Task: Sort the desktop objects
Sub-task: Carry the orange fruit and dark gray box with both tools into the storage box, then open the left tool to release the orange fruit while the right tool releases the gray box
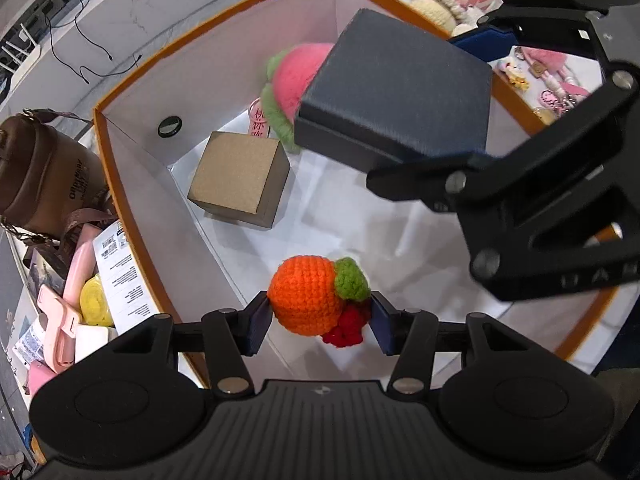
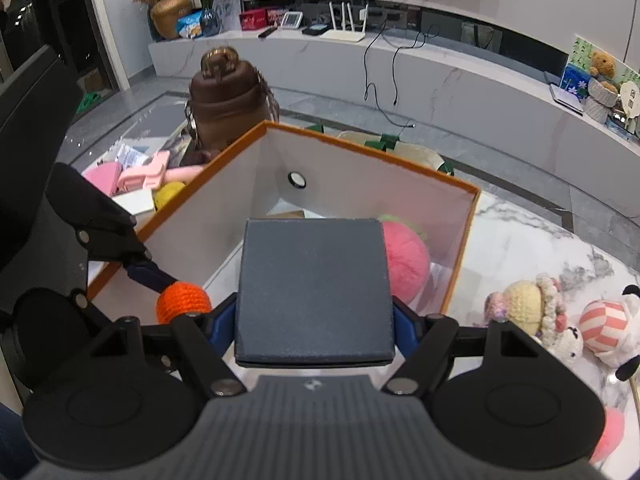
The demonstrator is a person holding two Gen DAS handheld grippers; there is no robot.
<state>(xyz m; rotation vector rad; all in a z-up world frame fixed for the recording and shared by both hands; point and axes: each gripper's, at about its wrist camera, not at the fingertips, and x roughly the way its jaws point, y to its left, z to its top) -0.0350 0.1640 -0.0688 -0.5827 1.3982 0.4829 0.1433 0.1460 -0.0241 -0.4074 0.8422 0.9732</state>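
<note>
**Both grippers loaded above the orange-rimmed box**

The left gripper (image 1: 322, 314) is closed to a moderate width on a crocheted orange fruit toy with a green leaf and red berries (image 1: 308, 300). Both blue pads press its sides, one pad (image 1: 258, 326) on the orange body and the other against the leaf and berry end. The toy hangs over the white floor of the large open box with an orange rim (image 1: 132, 216), just inside its near wall.

The right gripper (image 2: 314, 322) is spread wide and clamped on a flat, square, dark grey textured box (image 2: 314, 290), its blue pads (image 2: 402, 326) bearing on two opposite edges. The left wrist view shows the same grey box (image 1: 396, 92) held tilted in the air above the far part of the open box's interior, touching nothing below.

Inside the open box (image 2: 360, 148), a small brown cardboard cube (image 1: 240, 178) rests on the floor near a corner, below a round black hole in the wall. A fluffy pink plush with green trim (image 1: 292, 76) lies beside it, partly hidden by the grey box.

On the marble tabletop (image 2: 516, 248) beyond the open box's far side lie knitted dolls (image 2: 528, 308) and pink keychains (image 1: 556, 80). At the box's opposite side stands a brown leather bag (image 1: 44, 172) beside pink items and a yellow object.
</note>
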